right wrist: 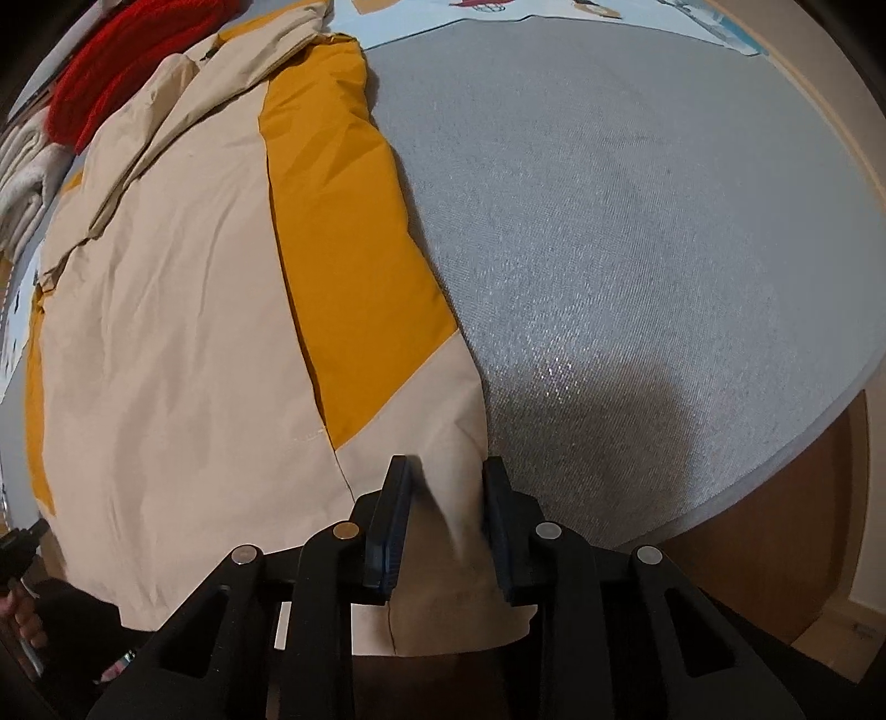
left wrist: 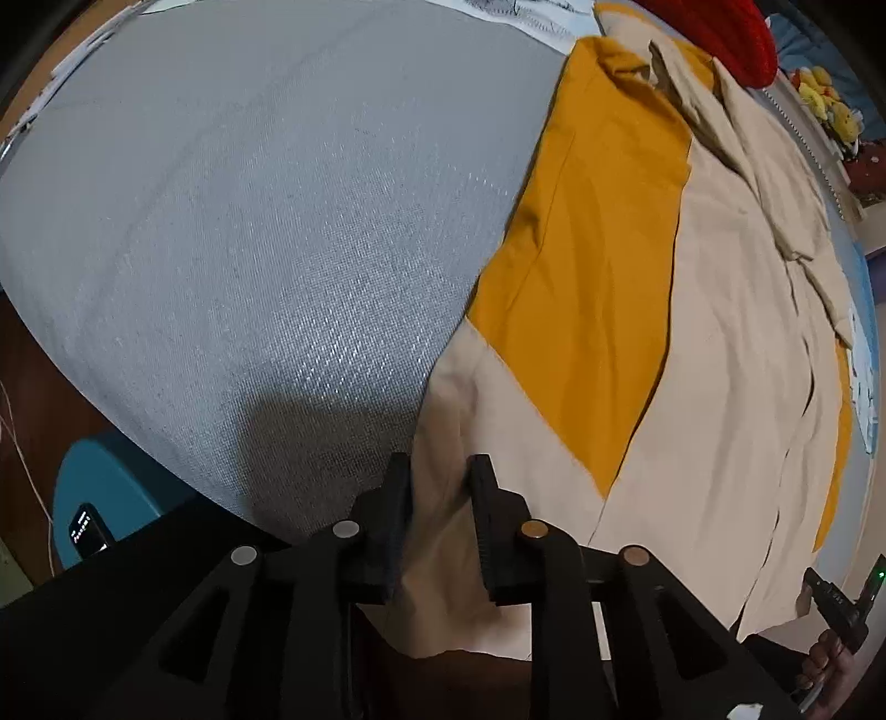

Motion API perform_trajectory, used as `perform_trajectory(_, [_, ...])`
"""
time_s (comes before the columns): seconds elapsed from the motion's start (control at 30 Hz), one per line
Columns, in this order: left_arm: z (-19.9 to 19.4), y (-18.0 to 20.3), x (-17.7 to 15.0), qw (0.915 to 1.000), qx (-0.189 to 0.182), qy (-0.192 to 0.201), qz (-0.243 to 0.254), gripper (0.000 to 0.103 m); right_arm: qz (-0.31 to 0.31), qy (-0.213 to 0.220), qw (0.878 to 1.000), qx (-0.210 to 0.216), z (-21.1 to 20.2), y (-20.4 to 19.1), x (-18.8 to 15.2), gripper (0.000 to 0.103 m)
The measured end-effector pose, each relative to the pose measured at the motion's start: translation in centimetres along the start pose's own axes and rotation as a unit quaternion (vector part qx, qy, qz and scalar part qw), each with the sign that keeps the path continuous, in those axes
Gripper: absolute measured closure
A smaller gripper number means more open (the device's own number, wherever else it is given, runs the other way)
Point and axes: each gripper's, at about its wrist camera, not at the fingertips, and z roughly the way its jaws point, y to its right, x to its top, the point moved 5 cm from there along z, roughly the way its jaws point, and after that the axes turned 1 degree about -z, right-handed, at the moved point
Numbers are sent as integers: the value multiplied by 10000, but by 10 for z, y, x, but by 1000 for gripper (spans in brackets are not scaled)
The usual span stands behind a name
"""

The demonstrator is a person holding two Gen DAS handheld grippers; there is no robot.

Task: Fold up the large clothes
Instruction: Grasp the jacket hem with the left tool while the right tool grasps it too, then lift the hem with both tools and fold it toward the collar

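A large beige and mustard-yellow jacket point(left wrist: 692, 310) lies spread on a grey bed cover point(left wrist: 266, 221). It also shows in the right wrist view point(right wrist: 183, 332). My left gripper point(left wrist: 440, 471) is at the jacket's near left hem corner, with a fold of beige cloth between its jaws. My right gripper point(right wrist: 446, 471) is at the near right hem corner, with beige cloth bunched between its jaws. Both hem corners hang over the bed's front edge. The right gripper's body shows in the left wrist view point(left wrist: 836, 598).
A red knitted item point(left wrist: 720, 33) lies past the jacket's collar; it also shows in the right wrist view point(right wrist: 122, 66). Folded pale cloth point(right wrist: 22, 177) sits at the far left. A teal stool point(left wrist: 111, 487) with a phone point(left wrist: 88, 529) stands beside the bed. Wooden floor point(right wrist: 775, 531) lies beyond the edge.
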Motion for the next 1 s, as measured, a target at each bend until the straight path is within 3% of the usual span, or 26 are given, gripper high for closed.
perform_trajectory(0.1, [1,5,-1,9996,159,20,226,83,-138,-31,9998,-120,2,-4,0,75])
perform_trajectory(0.17, [0,10,-1,9993,159,48,322,95,-170,-35,9998,-132,1,-6,0,75])
perform_trajectory(0.27, [-9,15,-2,9986,122,193,468,98,-144,34,9999,-59,-3,-10,4,94])
perform_trajectory(0.33, [-17,20,-2,9980,69,299,556,99,-55,212,9997,68,-16,-10,7,98])
perform_trajectory(0.57, [-73,45,-10,9893,-467,768,1149,100,-144,850,9948,540,-82,-19,7,100])
perform_trajectory(0.83, [-121,71,-7,9771,-1036,1066,1521,101,-267,1315,9858,1008,-134,-26,-2,101])
perform_trajectory(1.0, [-155,70,-22,9666,-1456,1154,1763,101,-277,1638,9779,1272,-168,-27,-6,102])
